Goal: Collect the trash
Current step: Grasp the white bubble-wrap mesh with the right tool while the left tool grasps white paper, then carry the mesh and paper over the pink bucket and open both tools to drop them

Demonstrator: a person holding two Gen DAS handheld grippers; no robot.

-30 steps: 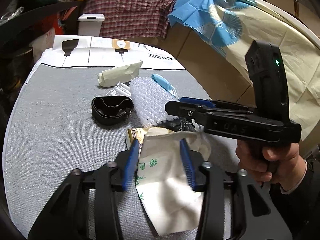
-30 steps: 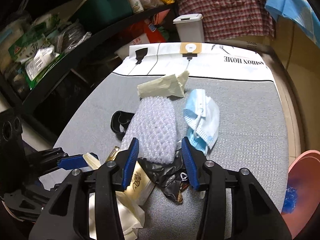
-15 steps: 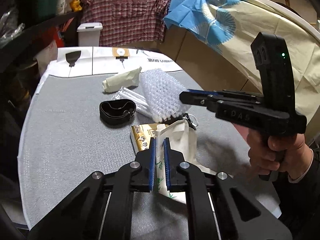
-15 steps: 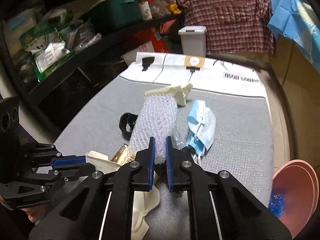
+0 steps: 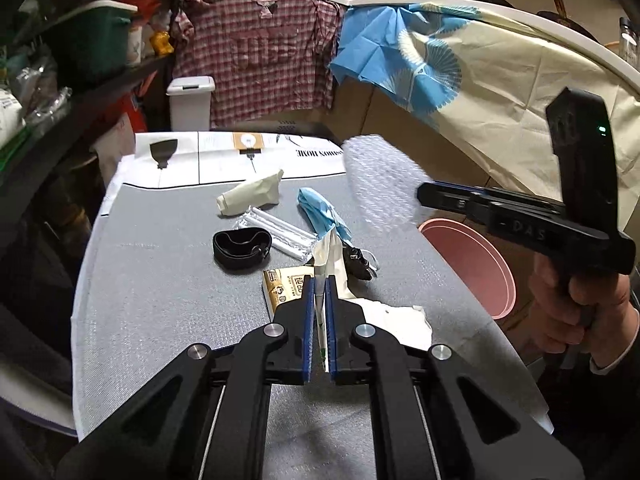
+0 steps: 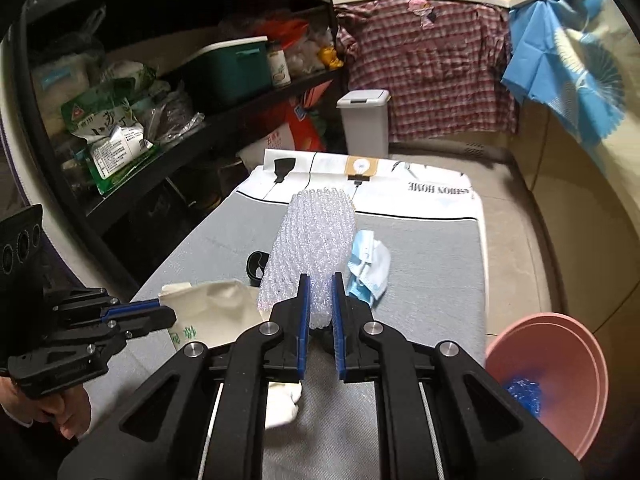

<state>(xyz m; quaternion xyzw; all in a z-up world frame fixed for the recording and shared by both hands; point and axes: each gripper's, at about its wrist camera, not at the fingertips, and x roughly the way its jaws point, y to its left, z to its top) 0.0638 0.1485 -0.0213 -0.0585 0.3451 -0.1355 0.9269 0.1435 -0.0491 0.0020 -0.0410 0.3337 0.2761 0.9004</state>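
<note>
Bubble wrap (image 6: pixel 312 248) stands up from between the pads of the right gripper (image 6: pixel 320 312), whose jaws are clamped on its lower end; in the left wrist view the same roll hangs in the air beyond the table's right edge, above a pink bin (image 5: pixel 468 264). White paper with green print (image 5: pixel 326 276) is pinched in the left gripper (image 5: pixel 319 316), whose jaws are pressed together on a thin fold of it, the rest trailing down onto the grey table (image 5: pixel 160 300). Both pairs of jaws have just been closing, each with its piece of trash between them. The step in hand looks like the carry: two items gripped and raised, neither yet dropped. The bin sits low beside the table on the right, with something blue already at its bottom. Left on the table are a blue mask (image 5: pixel 320 212), a beige wrapper (image 5: pixel 250 196), a clear tube pack (image 5: pixel 276 230), a black band (image 5: pixel 240 244), a yellow sachet (image 5: pixel 286 286) and a black scrap (image 5: pixel 358 262). The next move likely calls for bringing each gripper over the bin's mouth before opening; the paper's loose tail may drag across the sachet, so it probably needs more height first.
</note>
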